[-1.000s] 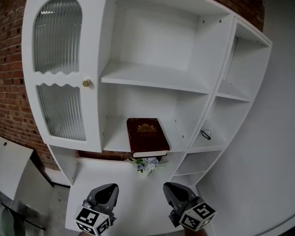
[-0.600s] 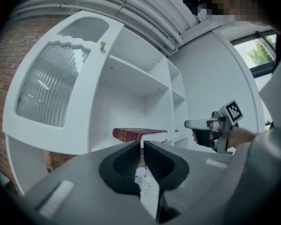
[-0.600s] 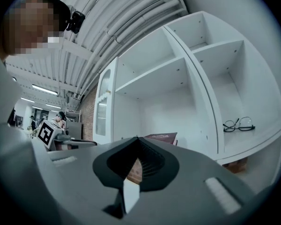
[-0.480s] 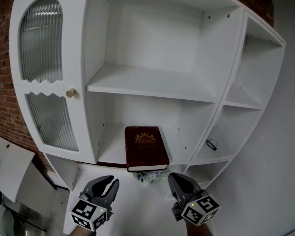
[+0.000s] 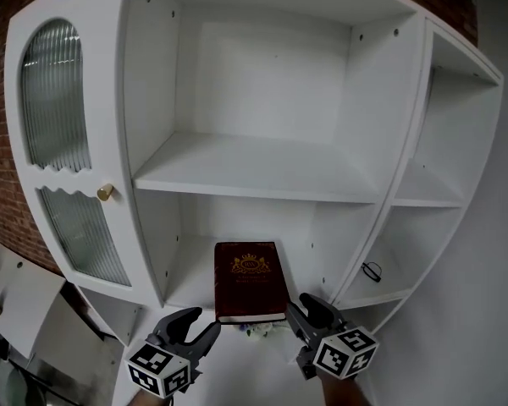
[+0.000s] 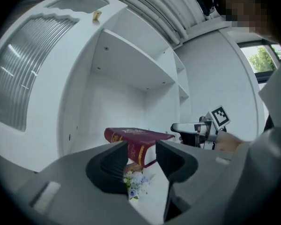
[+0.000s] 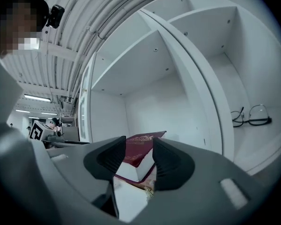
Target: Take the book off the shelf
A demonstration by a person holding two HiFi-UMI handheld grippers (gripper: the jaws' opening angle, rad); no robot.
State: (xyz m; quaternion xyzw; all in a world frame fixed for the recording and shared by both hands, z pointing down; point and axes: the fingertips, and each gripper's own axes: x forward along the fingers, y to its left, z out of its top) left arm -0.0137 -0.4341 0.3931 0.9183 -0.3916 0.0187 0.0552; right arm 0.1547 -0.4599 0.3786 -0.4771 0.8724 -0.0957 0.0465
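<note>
A dark red book [image 5: 251,279] with a gold crest lies flat on the lower middle shelf [image 5: 189,279] of a white cabinet, its front edge hanging over the shelf lip. My left gripper [image 5: 197,326] is open just below and left of the book's front corner. My right gripper [image 5: 308,311] is open just right of the book's front right corner. The book [image 6: 135,140] shows past the open left gripper [image 6: 142,156] in the left gripper view. In the right gripper view the book [image 7: 141,147] sits between and beyond the jaws of the open right gripper [image 7: 139,156].
A small bunch of artificial flowers [image 5: 258,329] sits under the book's front edge. Spectacles [image 5: 372,271] lie in the right side compartment. A ribbed glass door with a gold knob [image 5: 105,193] closes the left section. A bare shelf [image 5: 254,172] spans above the book.
The view has closed in on the cabinet. Both grippers have risen toward the book's front edge, one at each side, and stay open.
</note>
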